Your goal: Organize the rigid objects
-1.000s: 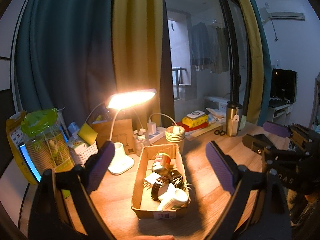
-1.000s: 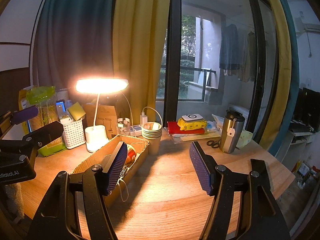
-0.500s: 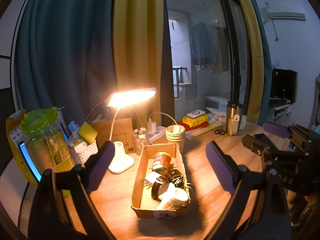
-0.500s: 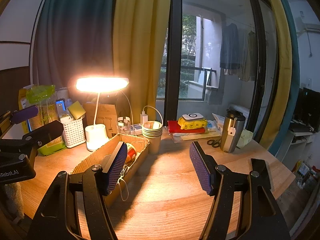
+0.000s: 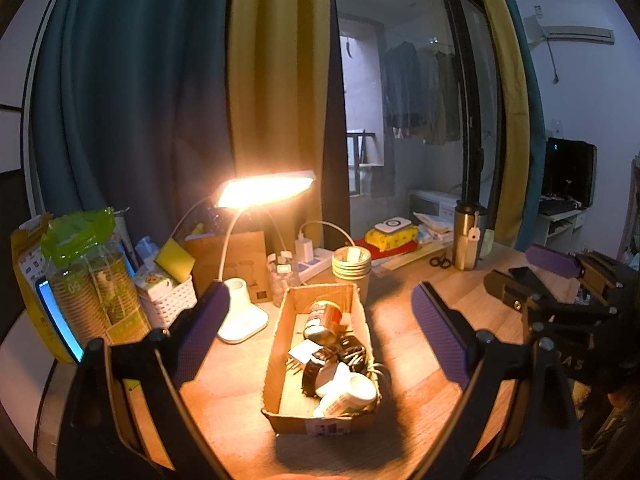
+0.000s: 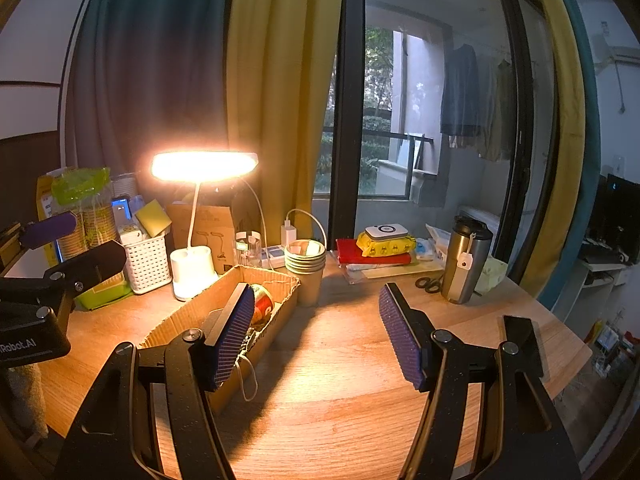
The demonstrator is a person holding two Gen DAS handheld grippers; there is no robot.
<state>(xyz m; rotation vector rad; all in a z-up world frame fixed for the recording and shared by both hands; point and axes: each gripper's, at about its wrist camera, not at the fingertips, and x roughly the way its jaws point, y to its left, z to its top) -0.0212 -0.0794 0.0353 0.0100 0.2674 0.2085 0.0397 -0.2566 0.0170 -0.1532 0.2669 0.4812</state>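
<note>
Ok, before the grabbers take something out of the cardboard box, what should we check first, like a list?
1. Left gripper open and empty: ok, its jaws stand wide with nothing between them.
2. Right gripper open and empty: ok, same.
3. Cardboard box reachable: ok, it sits on the table right in front of the left gripper, open at the top.
4. A thing easy to pick: ok, the white bottle lies on top at the near end.
5. Things tangled: cannot tell, a cord hangs over the box edge and may be caught on other items.
6. Lamp out of the way: ok, it stands apart, left of the box.
</note>
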